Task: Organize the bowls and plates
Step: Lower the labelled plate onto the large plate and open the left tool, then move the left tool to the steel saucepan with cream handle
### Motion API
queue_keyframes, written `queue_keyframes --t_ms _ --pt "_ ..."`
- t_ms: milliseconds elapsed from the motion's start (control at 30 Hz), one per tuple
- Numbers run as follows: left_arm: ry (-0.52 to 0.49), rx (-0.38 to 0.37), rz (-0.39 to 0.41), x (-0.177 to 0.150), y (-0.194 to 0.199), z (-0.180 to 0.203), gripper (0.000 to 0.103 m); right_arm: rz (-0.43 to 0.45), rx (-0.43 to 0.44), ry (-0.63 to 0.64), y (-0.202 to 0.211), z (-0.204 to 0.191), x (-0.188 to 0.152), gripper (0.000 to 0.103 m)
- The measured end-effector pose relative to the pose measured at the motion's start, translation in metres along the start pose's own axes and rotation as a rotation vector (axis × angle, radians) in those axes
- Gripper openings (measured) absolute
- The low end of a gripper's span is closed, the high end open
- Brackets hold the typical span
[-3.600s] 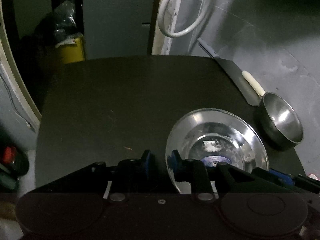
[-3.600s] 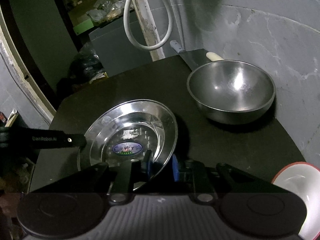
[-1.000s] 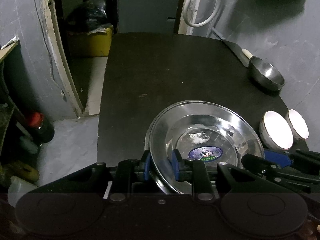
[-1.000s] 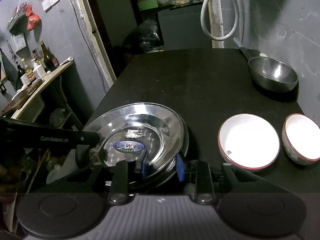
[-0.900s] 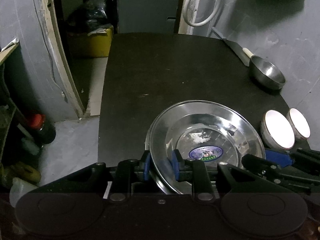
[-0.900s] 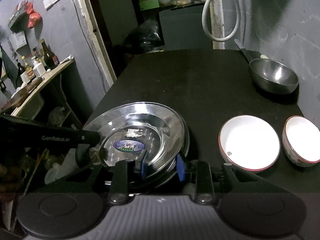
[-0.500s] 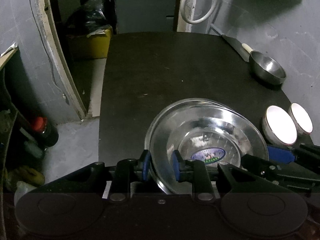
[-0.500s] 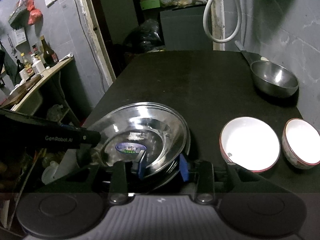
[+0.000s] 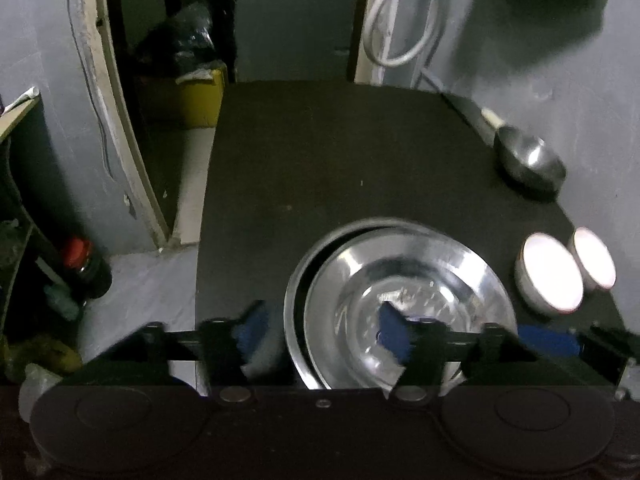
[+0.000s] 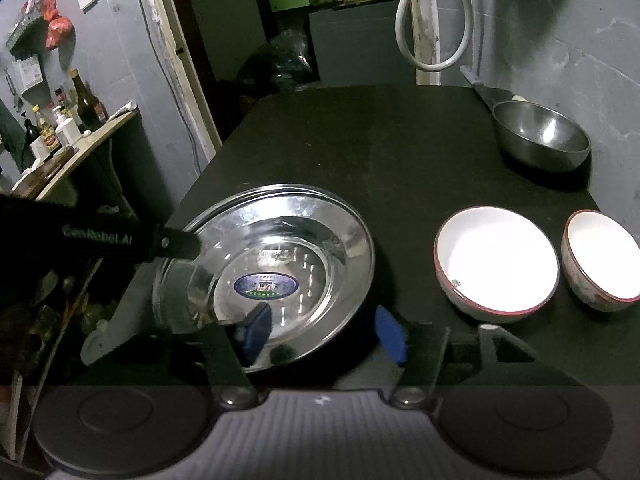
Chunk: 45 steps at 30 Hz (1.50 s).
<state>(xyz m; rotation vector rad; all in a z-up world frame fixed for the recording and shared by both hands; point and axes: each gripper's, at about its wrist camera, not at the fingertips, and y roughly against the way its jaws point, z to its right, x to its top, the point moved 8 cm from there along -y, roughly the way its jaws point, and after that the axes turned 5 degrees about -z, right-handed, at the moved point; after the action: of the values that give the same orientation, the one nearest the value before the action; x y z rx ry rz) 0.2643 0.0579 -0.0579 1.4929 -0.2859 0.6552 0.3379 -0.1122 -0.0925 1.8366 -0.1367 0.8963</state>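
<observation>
A shiny steel plate (image 9: 404, 288) (image 10: 280, 256) with a blue sticker lies on top of another steel plate (image 9: 304, 276) (image 10: 256, 194) at the near left of the black table (image 9: 340, 160) (image 10: 380, 144). My left gripper (image 9: 320, 332) is open, its blue pads astride the plates' left rim. My right gripper (image 10: 320, 334) is open astride the plates' near right rim. Two white bowls with red rims, a large one (image 10: 496, 258) (image 9: 548, 276) and a small one (image 10: 600, 260) (image 9: 594, 260), stand to the right. A steel bowl (image 10: 540, 134) (image 9: 528, 160) stands at the far right.
A knife with a pale handle (image 9: 490, 116) lies behind the steel bowl by the grey wall. A white hose (image 10: 432, 20) hangs at the back. Left of the table is a drop to the floor, with a shelf of bottles (image 10: 60, 120).
Both grippers have opened and let go of the top steel plate, which now rests on the plate beneath. Before that they carried it from the far end to the near left.
</observation>
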Motion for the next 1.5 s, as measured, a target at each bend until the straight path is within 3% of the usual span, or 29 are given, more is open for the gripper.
queue_keyframes --t_ms 100,267,467,700,1000,1167,1300,1400,1500 --pt "0.018 -0.007 0.041 0.006 0.006 0.000 0.092 0.011 0.012 -0.002 0.005 0.001 -0.002 0.083" --pt "0.023 0.019 0.080 0.010 0.010 0.000 0.102 0.100 0.047 -0.030 0.029 0.008 -0.007 0.103" --pt "0.034 0.012 0.061 0.011 0.005 0.003 0.102 0.161 -0.030 -0.062 0.053 0.031 -0.011 0.103" --pt "-0.023 -0.010 0.068 0.018 -0.002 0.024 0.102 0.195 -0.115 -0.142 0.061 0.071 -0.009 0.103" --pt "-0.086 -0.027 0.068 0.035 -0.018 0.060 0.102 0.200 -0.217 -0.087 0.057 0.103 0.000 0.103" --pt "-0.137 -0.031 0.149 0.079 -0.022 0.087 0.102 0.196 -0.185 -0.167 0.045 0.122 0.033 0.103" --pt "-0.191 -0.051 0.216 0.126 -0.030 0.113 0.102 0.235 -0.212 -0.237 0.035 0.133 0.063 0.103" --pt "-0.232 -0.073 0.200 0.156 -0.050 0.134 0.102 0.285 -0.237 -0.304 0.021 0.147 0.080 0.103" --pt "-0.264 -0.125 0.174 0.176 -0.076 0.155 0.102 0.281 -0.294 -0.378 0.006 0.162 0.088 0.103"
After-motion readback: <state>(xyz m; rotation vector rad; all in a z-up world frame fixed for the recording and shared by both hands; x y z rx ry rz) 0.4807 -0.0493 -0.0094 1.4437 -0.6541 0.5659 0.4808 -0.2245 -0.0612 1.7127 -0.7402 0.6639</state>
